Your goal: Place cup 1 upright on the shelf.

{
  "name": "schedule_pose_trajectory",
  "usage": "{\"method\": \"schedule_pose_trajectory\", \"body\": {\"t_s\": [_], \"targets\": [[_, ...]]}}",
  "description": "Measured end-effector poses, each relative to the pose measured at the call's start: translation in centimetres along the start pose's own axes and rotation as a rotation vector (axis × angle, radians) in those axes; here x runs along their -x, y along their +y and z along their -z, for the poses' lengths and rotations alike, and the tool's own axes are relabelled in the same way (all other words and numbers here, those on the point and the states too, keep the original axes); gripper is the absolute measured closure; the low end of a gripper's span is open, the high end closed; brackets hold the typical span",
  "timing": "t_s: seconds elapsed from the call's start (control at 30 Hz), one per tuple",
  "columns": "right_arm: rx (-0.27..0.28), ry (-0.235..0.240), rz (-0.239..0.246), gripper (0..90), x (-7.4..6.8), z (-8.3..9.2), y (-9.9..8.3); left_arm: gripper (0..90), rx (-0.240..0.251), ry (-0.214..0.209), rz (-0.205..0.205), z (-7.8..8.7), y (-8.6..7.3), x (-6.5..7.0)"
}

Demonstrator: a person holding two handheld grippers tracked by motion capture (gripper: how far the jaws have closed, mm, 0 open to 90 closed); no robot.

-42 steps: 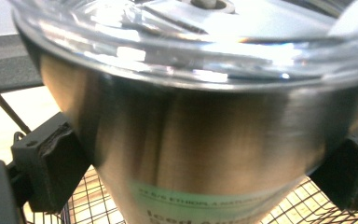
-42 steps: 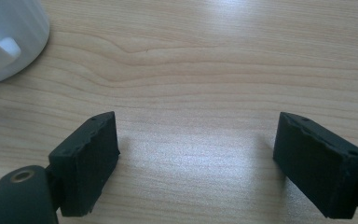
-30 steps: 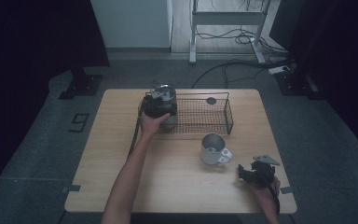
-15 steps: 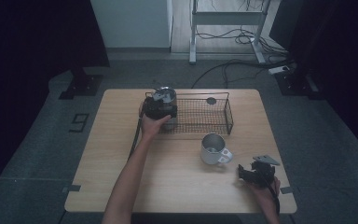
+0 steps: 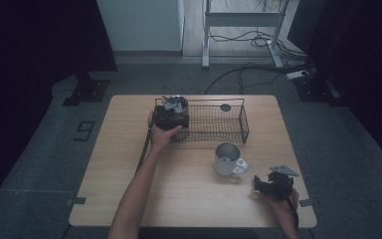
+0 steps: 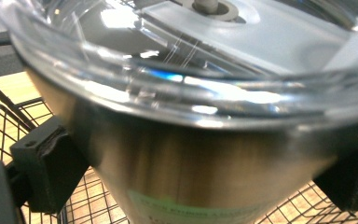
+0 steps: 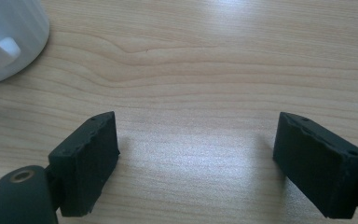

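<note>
Wooden table [image 5: 189,199]: left gripper [image 5: 173,113] stays pinching clear-lidded steel tumbler [image 6: 182,158] inside black wire basket [image 5: 243,124], unreleased; right gripper [image 7: 196,158] spread, idle.

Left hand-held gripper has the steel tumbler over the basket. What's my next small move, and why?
Probably ease the steel tumbler straight down until it stands on the wire floor, then open. The left hand-held gripper has its pads on both sides of it, at the left end of the wire basket. Mesh shows below it, but whether its base already rests there cannot be told, so letting go now could tip it.
</note>
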State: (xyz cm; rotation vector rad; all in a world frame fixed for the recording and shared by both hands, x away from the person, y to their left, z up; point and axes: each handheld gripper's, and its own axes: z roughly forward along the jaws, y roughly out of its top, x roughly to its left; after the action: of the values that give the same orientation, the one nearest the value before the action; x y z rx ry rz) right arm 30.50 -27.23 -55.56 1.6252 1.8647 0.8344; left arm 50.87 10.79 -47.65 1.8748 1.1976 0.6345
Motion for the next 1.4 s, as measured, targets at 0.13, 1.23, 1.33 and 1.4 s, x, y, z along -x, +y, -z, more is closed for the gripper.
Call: {"method": "schedule_pose_trajectory", "body": {"t_s": [0.13, 1.23, 1.33, 1.4], "targets": [[0.0, 0.0, 0.0, 13.6, 0.0, 0.0, 0.0, 3.7, 0.005, 0.005, 0.006, 0.2, -0.3, 0.1], [0.0, 0.001, 0.0, 13.7, 0.0, 0.0, 0.0, 4.3, 0.082, -0.016, 0.048, 4.9, -1.2, 0.0], [0.0, 0.001, 0.0, 13.7, 0.0, 0.0, 0.0, 4.5, 0.075, -0.015, 0.053, 5.2, -1.4, -0.2], [0.0, 0.002, -0.001, 13.7, 0.0, 0.0, 0.0, 4.7, 0.073, -0.012, 0.052, 5.6, -1.6, -0.3]]}}
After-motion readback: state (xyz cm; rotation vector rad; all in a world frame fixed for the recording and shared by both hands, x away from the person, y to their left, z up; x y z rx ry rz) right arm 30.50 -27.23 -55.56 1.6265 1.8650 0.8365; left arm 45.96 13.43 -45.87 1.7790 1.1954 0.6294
